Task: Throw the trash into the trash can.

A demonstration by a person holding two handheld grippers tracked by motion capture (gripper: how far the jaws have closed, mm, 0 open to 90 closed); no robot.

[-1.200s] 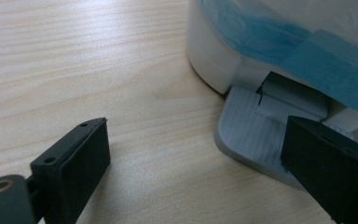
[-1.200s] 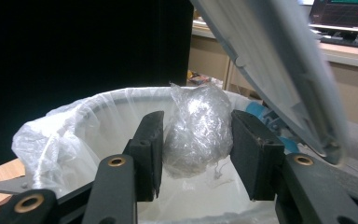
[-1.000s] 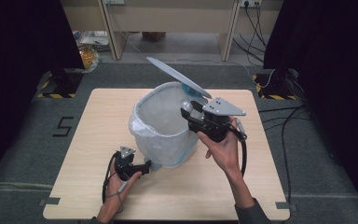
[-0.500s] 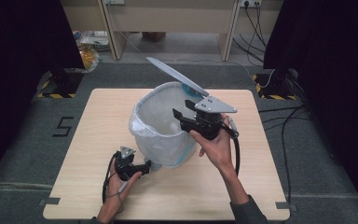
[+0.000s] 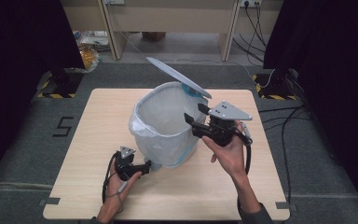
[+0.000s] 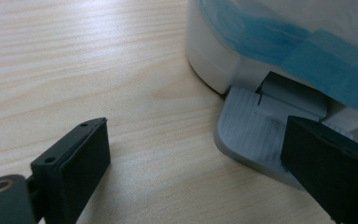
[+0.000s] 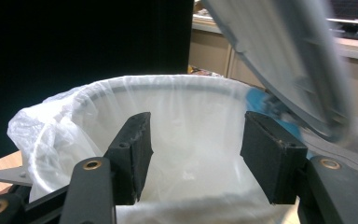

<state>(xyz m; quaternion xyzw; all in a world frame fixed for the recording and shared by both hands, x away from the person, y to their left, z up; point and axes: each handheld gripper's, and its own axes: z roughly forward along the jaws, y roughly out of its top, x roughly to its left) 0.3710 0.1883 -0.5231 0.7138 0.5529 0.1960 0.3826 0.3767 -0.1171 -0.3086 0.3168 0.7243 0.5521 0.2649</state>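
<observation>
Our right gripper [image 5: 195, 115], jaws just opening and empty, hovers beside the white bag-lined pedal bin [image 5: 165, 126]; our left gripper [image 5: 148, 164], wide open, presses its grey pedal [image 6: 251, 135].

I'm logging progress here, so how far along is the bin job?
Done: the liner is folded over the bin rim, lid up. In hand: the left gripper, open, rests by the pedal; the right gripper has just been opening, empty. Left: closing the lid, probably.

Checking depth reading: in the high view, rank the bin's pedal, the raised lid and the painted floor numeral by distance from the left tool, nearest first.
From the left tool:
1. Pedal, at the bin's base, right beside the tool.
2. Floor numeral, off the table's left edge.
3. Raised lid, up at the bin's far side.
</observation>
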